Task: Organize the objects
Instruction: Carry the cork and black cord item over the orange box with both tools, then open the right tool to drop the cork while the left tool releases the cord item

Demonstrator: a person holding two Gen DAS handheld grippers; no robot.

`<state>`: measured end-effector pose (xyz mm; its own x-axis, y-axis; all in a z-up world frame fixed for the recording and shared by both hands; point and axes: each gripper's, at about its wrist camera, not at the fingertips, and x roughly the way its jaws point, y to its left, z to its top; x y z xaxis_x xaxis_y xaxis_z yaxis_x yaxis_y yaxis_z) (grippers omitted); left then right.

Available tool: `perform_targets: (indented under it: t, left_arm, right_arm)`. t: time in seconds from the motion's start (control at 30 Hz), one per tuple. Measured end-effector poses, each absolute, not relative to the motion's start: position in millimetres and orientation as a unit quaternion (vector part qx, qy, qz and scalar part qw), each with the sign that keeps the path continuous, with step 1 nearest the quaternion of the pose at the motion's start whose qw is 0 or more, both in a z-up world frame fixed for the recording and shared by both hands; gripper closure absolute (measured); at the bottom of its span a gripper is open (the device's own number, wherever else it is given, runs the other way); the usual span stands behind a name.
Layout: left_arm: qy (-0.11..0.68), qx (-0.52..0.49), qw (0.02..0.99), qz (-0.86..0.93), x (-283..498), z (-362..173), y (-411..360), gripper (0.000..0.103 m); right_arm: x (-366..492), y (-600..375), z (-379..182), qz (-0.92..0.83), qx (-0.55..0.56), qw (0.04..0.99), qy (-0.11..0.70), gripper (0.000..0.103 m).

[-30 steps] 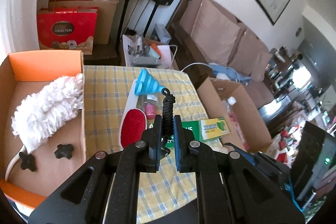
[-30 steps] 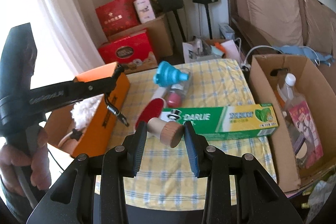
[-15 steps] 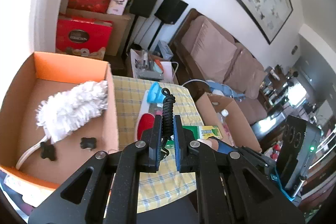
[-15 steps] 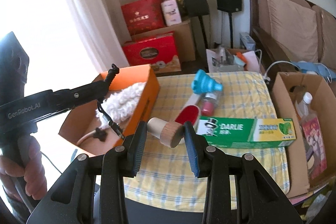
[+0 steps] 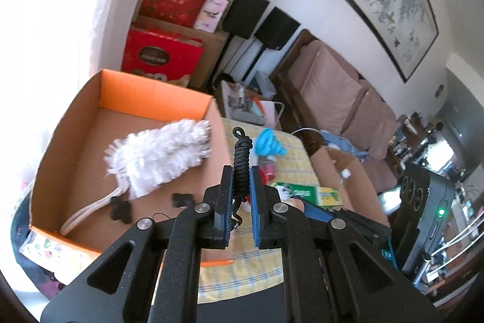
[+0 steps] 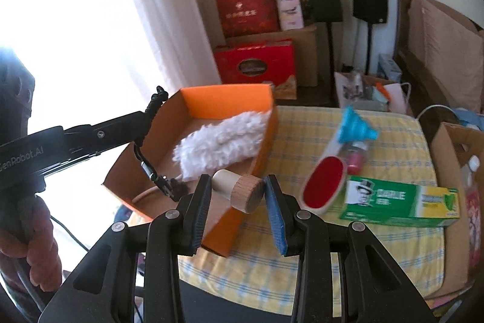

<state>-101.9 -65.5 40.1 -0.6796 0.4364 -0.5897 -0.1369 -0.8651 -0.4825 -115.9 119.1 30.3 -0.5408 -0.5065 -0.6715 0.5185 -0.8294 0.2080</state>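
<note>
My left gripper (image 5: 241, 171) is shut on a black coiled cord with a metal clip (image 5: 241, 162) and holds it above the right side of the orange cardboard box (image 5: 127, 99). In the right wrist view the cord (image 6: 151, 141) hangs from the left gripper over the box (image 6: 269, 123). My right gripper (image 6: 237, 189) is shut on a wooden cork stopper (image 6: 239, 191) above the box's near right corner. A white fluffy duster (image 5: 157, 153) and two black cross-shaped knobs (image 5: 121, 206) lie in the box.
On the yellow checked tablecloth (image 6: 302, 256) lie a blue funnel (image 6: 357, 126), a red lint brush (image 6: 323, 183), a small pink bottle (image 6: 355, 159) and a green toothpaste box (image 6: 399, 202). A brown cardboard box (image 6: 447, 171) with items stands at the right.
Both grippers have moved left toward and over the orange box, carrying the cord and the cork stopper. Neither has let go.
</note>
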Motion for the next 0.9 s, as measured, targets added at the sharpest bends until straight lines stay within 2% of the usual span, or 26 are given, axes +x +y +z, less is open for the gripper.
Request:
perform_targets:
  t: [0.37,0.63,0.73,0.83,0.9]
  left_arm:
    - [-0.203,-0.400,0.132,0.884,-108.7,-3.9,-81.2,0.093]
    - [-0.188,-0.419,0.122,0.880,-110.5,-18.0,-78.4,0.092]
    - [-0.188,-0.418,0.120,0.881,-108.5,-17.4,-78.4,0.081]
    - [-0.188,-0.411,0.115,0.885,-103.9,-14.2,-79.3,0.064]
    - [-0.190,-0.404,0.108,0.888,-100.8,-10.5,-80.3,0.043]
  right_arm:
    - [-124.7,78.8,-13.2,-0.858,0.412,0.305,0.034,0.067]
    - [-130.9,78.7,-23.5,-0.853,0.421,0.306,0.030,0.065]
    - [-128.3,82.0,-18.5,-0.858,0.414,0.302,0.030,0.057]
    - [-125.9,88.1,-11.6,-0.865,0.405,0.295,0.030,0.048]
    - [-124.4,93.3,-6.6,-0.869,0.400,0.289,0.030,0.043]
